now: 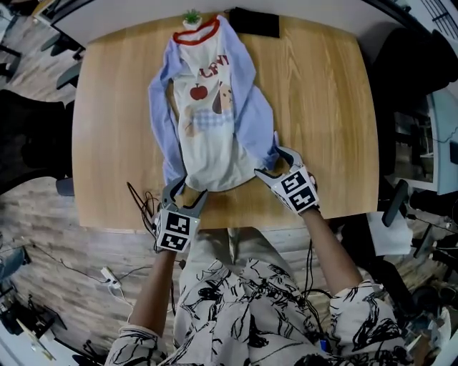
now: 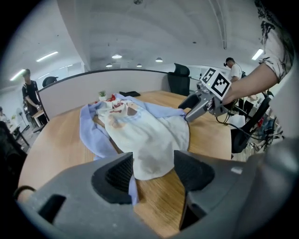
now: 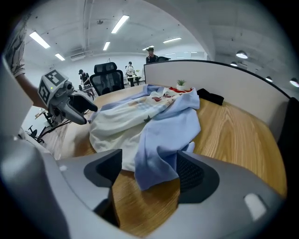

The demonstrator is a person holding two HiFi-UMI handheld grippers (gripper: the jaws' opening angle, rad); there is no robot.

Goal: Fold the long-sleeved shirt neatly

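Long-sleeved shirt (image 1: 207,129) laid face up on the wooden surface (image 1: 322,107). The red collar is turned to the surface's far edge and the white hem to its near edge. Both blue sleeves are drawn down along the body, and the printed front is left exposed.

The left gripper (image 1: 184,187) is held at the near edge of the surface, pointing down and away from the person. Its jaws are seen about half apart in the left gripper view (image 2: 153,170). A corner of the white hem (image 2: 149,163) lies between them with a strip of blue sleeve beside the left pad, and no clamping is seen.

The right gripper (image 1: 275,163) is held farther in from the same edge. Its jaws are spread wide (image 3: 149,175) around the loose blue sleeve end (image 3: 159,154), which rests on the surface ungripped.

A small potted plant (image 1: 192,17) and a black object (image 1: 254,23) are set at the far edge of the surface.
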